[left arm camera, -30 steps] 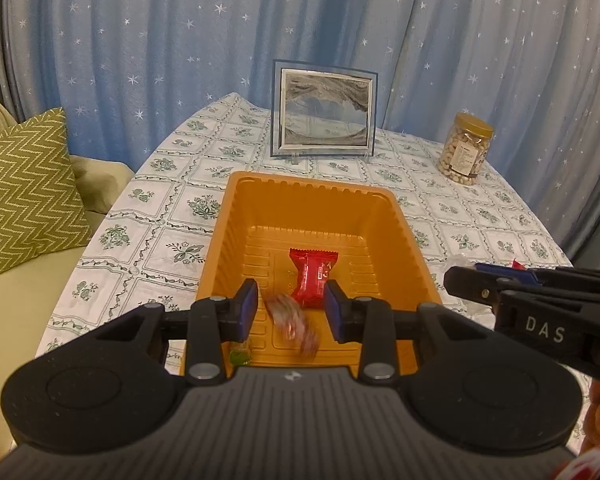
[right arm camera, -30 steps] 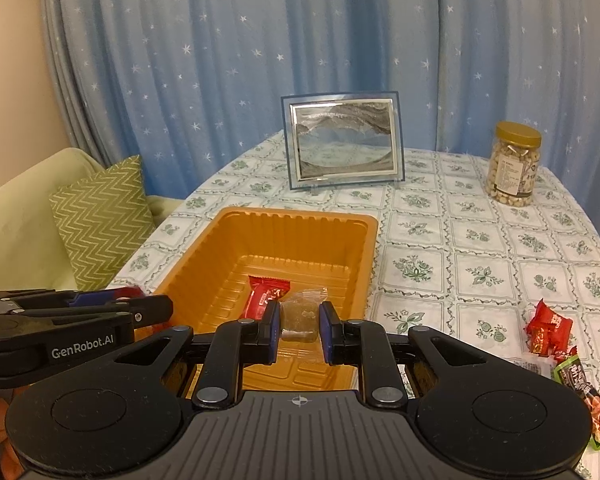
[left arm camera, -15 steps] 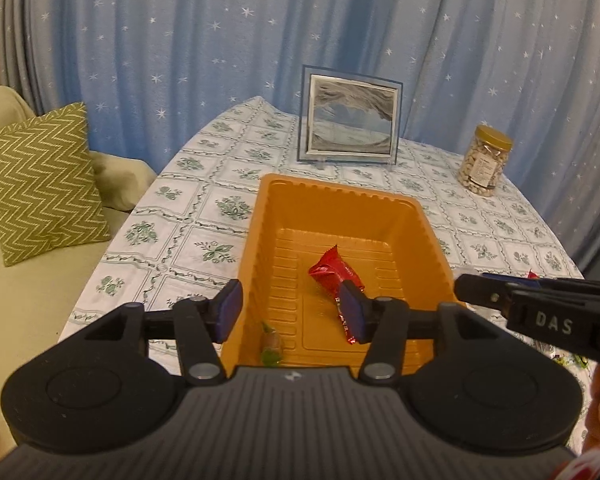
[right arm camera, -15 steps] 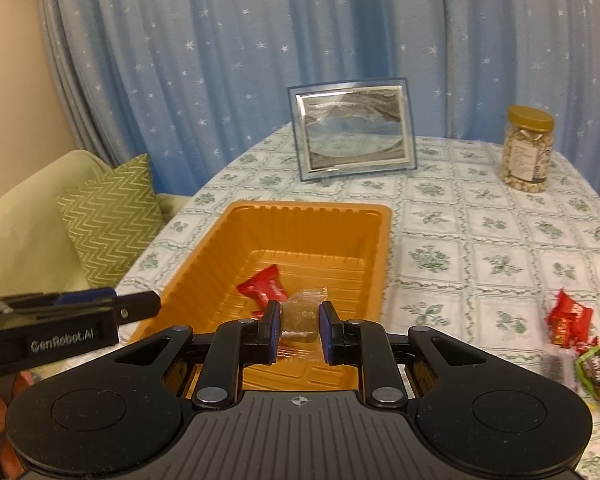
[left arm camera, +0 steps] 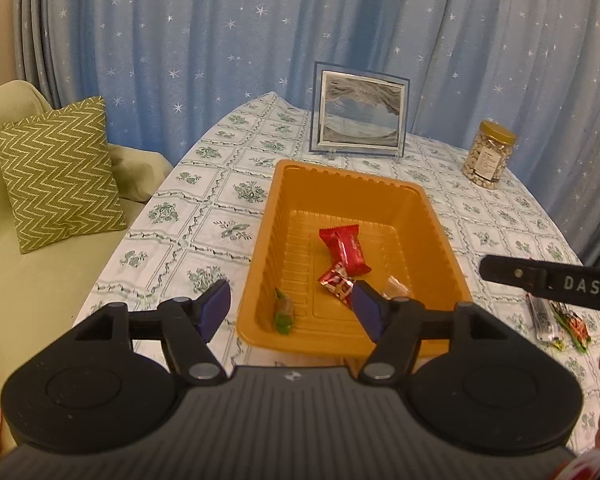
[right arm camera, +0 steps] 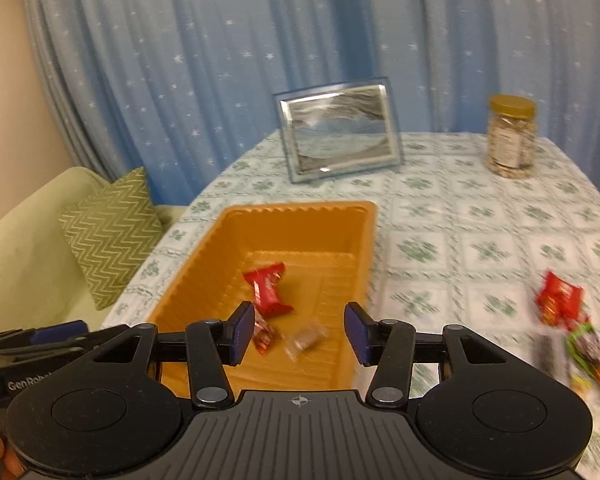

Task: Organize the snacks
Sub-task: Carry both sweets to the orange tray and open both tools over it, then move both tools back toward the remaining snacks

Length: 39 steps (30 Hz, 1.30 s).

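Both sets of fingers just opened, nothing held. Small clear-wrapped candy [right arm camera: 305, 339] lying loose near right in orange plastic tray [right arm camera: 204, 264]. Judged light, crinkly, slippery; best pinched across twisted wrapper end.

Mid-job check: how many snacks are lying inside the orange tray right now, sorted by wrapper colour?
Red: 2, the large red packet and the small red wrapper
Clear: 1, the clear-wrapped candy
Green: 1, the green-wrapped candy
Total: 4 in the orange tray
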Each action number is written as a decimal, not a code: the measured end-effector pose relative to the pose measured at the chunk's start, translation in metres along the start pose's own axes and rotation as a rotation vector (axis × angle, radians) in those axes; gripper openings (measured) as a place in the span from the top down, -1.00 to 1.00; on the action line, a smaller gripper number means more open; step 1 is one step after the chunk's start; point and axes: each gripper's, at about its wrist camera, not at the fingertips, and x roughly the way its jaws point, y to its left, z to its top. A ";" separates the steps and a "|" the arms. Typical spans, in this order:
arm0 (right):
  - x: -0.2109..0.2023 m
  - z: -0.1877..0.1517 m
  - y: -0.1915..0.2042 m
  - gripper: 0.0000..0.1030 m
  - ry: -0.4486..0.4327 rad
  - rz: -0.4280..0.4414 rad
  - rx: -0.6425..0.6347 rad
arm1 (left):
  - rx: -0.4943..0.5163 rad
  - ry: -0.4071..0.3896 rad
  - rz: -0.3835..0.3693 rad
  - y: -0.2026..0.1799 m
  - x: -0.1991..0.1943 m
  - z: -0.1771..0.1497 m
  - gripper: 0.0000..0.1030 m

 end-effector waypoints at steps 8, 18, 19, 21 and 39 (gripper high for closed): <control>-0.056 -0.024 -0.011 0.03 -0.025 -0.066 0.028 | 0.011 -0.010 0.003 -0.017 -0.031 -0.013 -0.36; -0.115 -0.043 -0.009 0.01 -0.073 -0.119 -0.005 | 0.008 -0.021 -0.015 -0.039 -0.068 -0.031 -0.52; -0.120 -0.044 -0.010 -0.01 -0.080 -0.126 -0.002 | -0.003 -0.018 -0.025 -0.041 -0.070 -0.032 -0.53; -0.129 -0.046 -0.014 -0.02 -0.093 -0.142 0.006 | -0.018 -0.014 -0.042 -0.045 -0.074 -0.033 -0.54; -0.166 -0.070 -0.066 -0.11 -0.101 -0.257 0.101 | 0.046 -0.003 -0.167 -0.102 -0.080 -0.042 -0.58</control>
